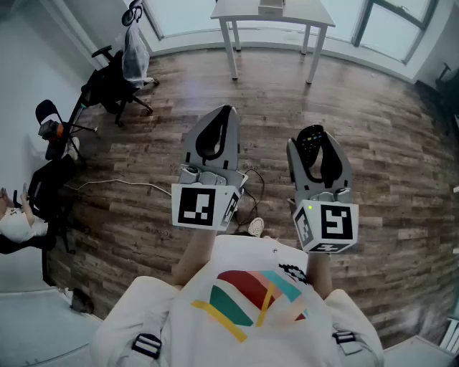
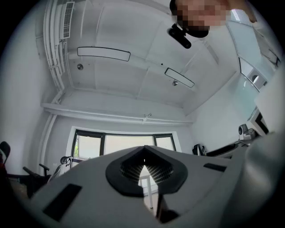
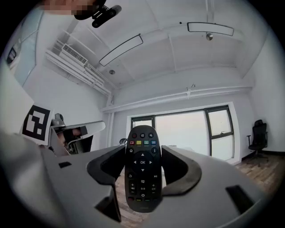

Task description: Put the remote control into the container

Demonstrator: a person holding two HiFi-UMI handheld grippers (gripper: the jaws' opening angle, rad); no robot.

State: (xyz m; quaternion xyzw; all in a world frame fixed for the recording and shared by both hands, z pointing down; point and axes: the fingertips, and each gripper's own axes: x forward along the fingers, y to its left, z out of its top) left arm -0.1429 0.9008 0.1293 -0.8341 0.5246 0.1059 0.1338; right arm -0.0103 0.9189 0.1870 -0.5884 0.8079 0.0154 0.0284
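My right gripper (image 1: 314, 142) is shut on a black remote control (image 1: 310, 140), held in the air above the wooden floor with its tip pointing away from me. In the right gripper view the remote control (image 3: 142, 176) stands upright between the two jaws of the right gripper (image 3: 143, 151), buttons facing the camera, both pads against its sides. My left gripper (image 1: 226, 112) is raised beside it on the left, its jaws closed together with nothing between them; the left gripper (image 2: 143, 151) points up toward the ceiling and windows. No container is in view.
A white table (image 1: 272, 18) stands by the windows at the far end. A black office chair (image 1: 115, 86) with a bag and other dark gear sit at the left. A white cable (image 1: 129, 185) runs across the floor. A seated person (image 1: 14, 223) is at the left edge.
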